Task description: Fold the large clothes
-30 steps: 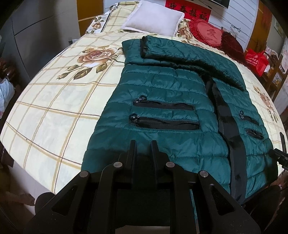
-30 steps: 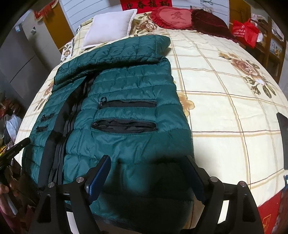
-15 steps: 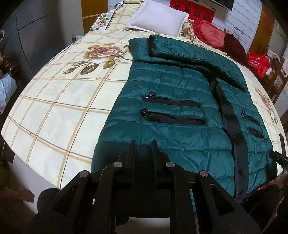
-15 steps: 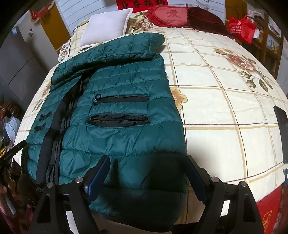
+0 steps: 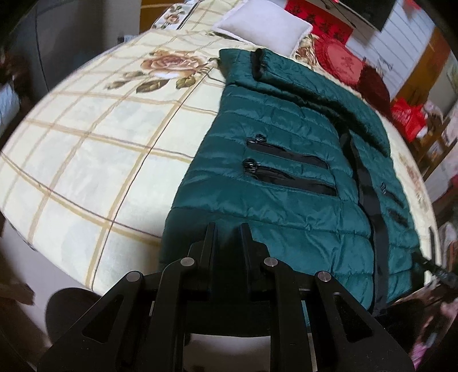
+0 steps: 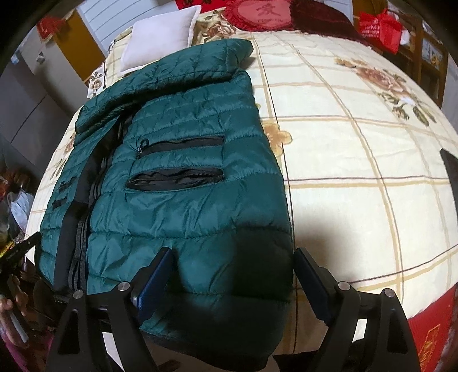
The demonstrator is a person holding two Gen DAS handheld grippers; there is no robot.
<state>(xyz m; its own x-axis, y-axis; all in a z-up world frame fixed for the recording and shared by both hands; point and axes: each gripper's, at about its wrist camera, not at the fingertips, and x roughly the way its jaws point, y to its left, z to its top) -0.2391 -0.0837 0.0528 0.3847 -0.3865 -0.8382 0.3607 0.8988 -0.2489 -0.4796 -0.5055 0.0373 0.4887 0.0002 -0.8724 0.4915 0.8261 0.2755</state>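
Jaws first: the left gripper (image 5: 227, 229) has its jaws nearly together with jacket fabric showing in the narrow gap, but whether they really pinch the hem I can't tell, since the tips hide the contact. The right gripper (image 6: 232, 274) has its jaws spread wide, straddling the bottom corner of the green puffer jacket (image 6: 183, 183) without clamping anything.

The jacket lies front-up on the bed (image 5: 94, 148), its hem hanging a bit over the near edge by both grippers. The zip runs up the middle, there are two black zip pockets (image 6: 177, 160) on each front panel (the lower one on the right side gapes open), and one sleeve (image 5: 315, 94) is already folded across the chest at the far end. Beyond that sit a white pillow (image 6: 163, 37) and a red cushion (image 6: 266, 14) by the headboard.

My read: sleeves are done and the hem-to-collar fold is being set up. Next the right jaws need to close on their hem corner, then both corners get lifted together and carried toward the collar, kept level so the slippery fabric doesn't slide crooked.
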